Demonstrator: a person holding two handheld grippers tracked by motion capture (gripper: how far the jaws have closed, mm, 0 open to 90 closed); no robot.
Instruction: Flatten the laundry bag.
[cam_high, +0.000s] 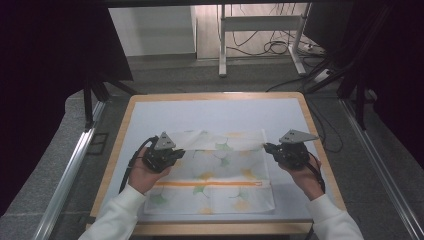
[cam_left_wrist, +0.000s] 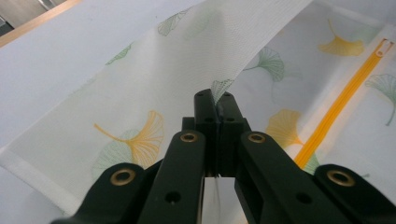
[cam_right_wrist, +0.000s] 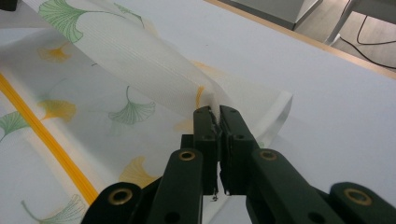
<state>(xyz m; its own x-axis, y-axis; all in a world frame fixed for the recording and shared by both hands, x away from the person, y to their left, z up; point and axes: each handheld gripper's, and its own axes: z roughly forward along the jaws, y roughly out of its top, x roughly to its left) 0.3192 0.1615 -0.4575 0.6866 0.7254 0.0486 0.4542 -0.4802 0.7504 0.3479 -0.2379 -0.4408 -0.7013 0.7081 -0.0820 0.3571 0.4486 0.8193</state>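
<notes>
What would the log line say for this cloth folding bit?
left gripper: shut on cloth | right gripper: shut on cloth | far edge lifted | table

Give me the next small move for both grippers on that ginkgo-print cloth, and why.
Probably carry both corners toward the near hem together, keeping the fold taut. The left gripper and right gripper are each shut on a far corner of the cloth, its far edge is lifted and folded over, and the near part beyond the orange stripe lies flat on the table.

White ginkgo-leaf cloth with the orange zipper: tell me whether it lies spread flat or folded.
Partly folded: the white ginkgo-leaf cloth has its far edge lifted and turned back toward the person, pinched at both corners.
</notes>
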